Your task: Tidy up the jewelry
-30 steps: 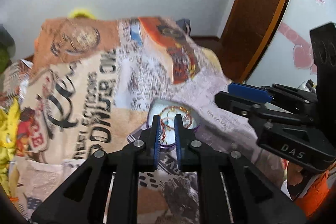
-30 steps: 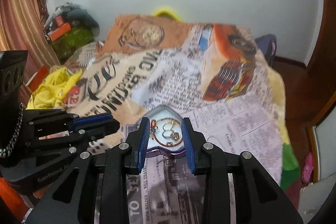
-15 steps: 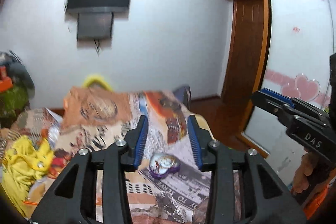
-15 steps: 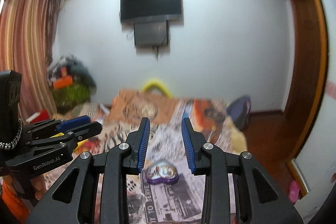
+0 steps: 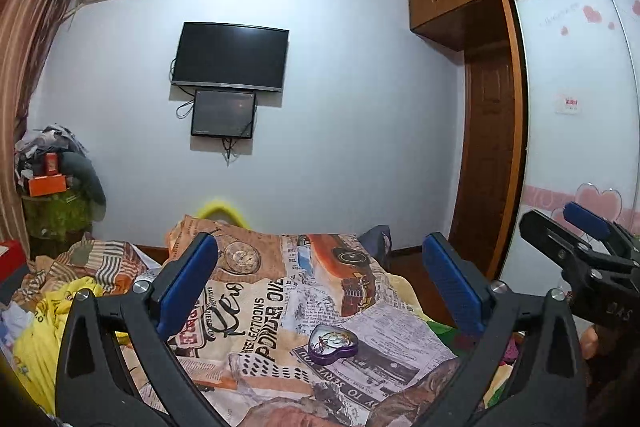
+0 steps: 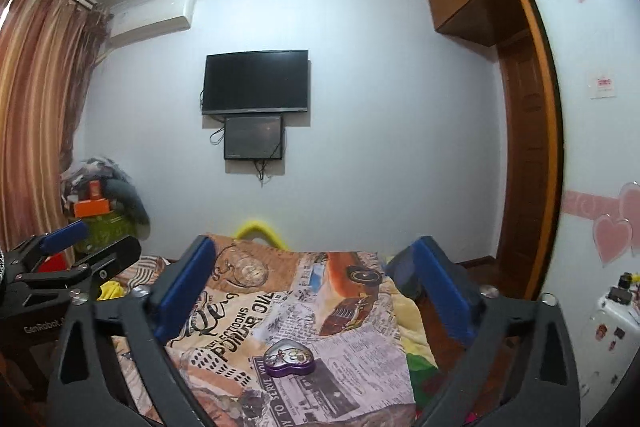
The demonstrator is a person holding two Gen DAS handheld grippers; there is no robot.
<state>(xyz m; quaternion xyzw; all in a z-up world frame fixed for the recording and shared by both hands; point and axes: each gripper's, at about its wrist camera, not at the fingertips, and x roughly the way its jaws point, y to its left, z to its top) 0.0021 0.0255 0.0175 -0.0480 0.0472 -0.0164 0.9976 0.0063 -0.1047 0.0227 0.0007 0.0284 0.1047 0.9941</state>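
Lying open on the bed cover (image 5: 256, 311), the heart-shaped jewelry box (image 5: 333, 343) had no lid on it, so a bump to the soft cover could tip it and spill the pieces. The left gripper (image 5: 320, 291) and the right gripper (image 6: 316, 287) had both just been opening; their jaws stood wide, nothing between them, well apart from the box. The pieces inside were too small to identify, and no lid was visible.
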